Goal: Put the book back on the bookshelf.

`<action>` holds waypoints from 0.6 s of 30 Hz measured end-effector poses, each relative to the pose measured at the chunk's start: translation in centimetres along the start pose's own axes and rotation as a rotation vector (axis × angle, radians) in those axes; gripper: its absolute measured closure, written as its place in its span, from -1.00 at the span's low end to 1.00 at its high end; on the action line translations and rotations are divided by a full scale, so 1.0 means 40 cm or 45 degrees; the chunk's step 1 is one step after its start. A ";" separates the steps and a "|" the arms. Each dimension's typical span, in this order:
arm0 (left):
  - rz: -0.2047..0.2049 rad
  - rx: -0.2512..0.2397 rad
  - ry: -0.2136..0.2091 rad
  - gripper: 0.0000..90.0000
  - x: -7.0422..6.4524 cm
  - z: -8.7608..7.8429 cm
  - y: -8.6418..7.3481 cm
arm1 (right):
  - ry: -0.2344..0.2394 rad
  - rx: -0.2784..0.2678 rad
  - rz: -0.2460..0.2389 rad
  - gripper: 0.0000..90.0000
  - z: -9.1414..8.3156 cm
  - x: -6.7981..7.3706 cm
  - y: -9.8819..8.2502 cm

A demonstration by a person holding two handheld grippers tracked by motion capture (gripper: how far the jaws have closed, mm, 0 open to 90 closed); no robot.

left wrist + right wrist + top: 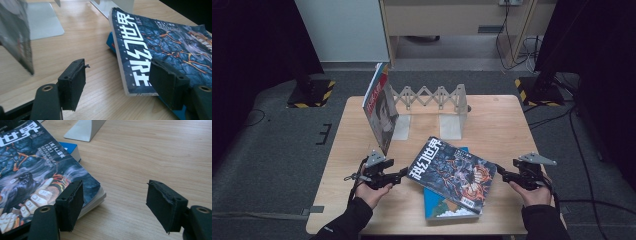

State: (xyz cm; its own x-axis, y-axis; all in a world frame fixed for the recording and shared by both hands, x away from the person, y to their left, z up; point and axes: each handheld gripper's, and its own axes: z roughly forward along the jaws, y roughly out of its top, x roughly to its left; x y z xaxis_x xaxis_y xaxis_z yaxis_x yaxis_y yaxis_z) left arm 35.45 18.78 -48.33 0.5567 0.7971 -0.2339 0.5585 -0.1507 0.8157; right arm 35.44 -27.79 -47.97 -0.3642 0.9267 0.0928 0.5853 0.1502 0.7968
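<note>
Lying at lower centre of the high view, askew on a blue book (pixel 443 209): dark-covered magazine (pixel 453 174), thick, soft-bound, likely floppy and fairly light, glossy cover probably slick. Best taken at the two opposite edges, near the spine and the overhanging corner, lifting evenly to avoid sagging. Left gripper (pixel 401 174) at its left edge, jaws apart, one pad over the cover, nothing clamped. Right gripper (pixel 501 172) at its right corner, jaws apart, empty. Counted: two flat books, one standing book (pixel 379 107) upper left, one expanding bookend rack (pixel 432 100).
</note>
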 end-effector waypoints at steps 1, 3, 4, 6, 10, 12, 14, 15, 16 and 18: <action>-0.005 0.000 -0.006 -0.35 -0.001 0.004 -0.001 | 0.005 -0.004 -0.002 -0.32 0.000 0.002 0.000; -0.002 0.003 -0.009 -0.36 -0.003 0.009 -0.002 | 0.018 -0.007 0.006 -0.32 0.000 0.008 0.002; -0.001 0.006 -0.011 -0.36 -0.004 0.011 -0.003 | 0.026 -0.008 0.001 -0.32 0.001 0.010 0.002; -0.011 0.013 -0.019 -0.36 -0.005 0.016 -0.004 | 0.044 -0.007 0.003 -0.32 0.003 0.017 0.003; -0.036 0.027 -0.036 -0.36 -0.003 0.028 -0.008 | 0.074 -0.001 -0.013 -0.31 0.010 0.030 0.003; -0.042 0.039 -0.040 -0.36 -0.002 0.035 -0.009 | 0.082 -0.002 -0.015 -0.31 0.013 0.036 0.003; -0.040 0.047 -0.038 -0.35 -0.001 0.039 -0.010 | 0.095 0.001 -0.016 -0.30 0.015 0.042 0.003; -0.045 0.047 -0.039 -0.35 -0.002 0.041 -0.010 | 0.094 0.003 -0.028 -0.29 0.017 0.044 0.003; -0.042 0.052 -0.037 -0.34 -0.002 0.043 -0.011 | 0.101 0.009 -0.021 -0.29 0.018 0.047 0.003; -0.034 0.075 -0.042 -0.30 -0.003 0.048 -0.013 | 0.108 0.009 -0.026 -0.29 0.021 0.054 0.003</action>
State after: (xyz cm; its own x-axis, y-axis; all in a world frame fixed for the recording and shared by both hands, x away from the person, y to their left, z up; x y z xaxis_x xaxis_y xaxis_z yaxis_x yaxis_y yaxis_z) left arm 36.28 17.62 -49.74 0.5606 0.7818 -0.2730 0.6077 -0.1646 0.7769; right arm 35.34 -25.50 -48.17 -0.4364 0.8907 0.1271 0.5820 0.1717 0.7949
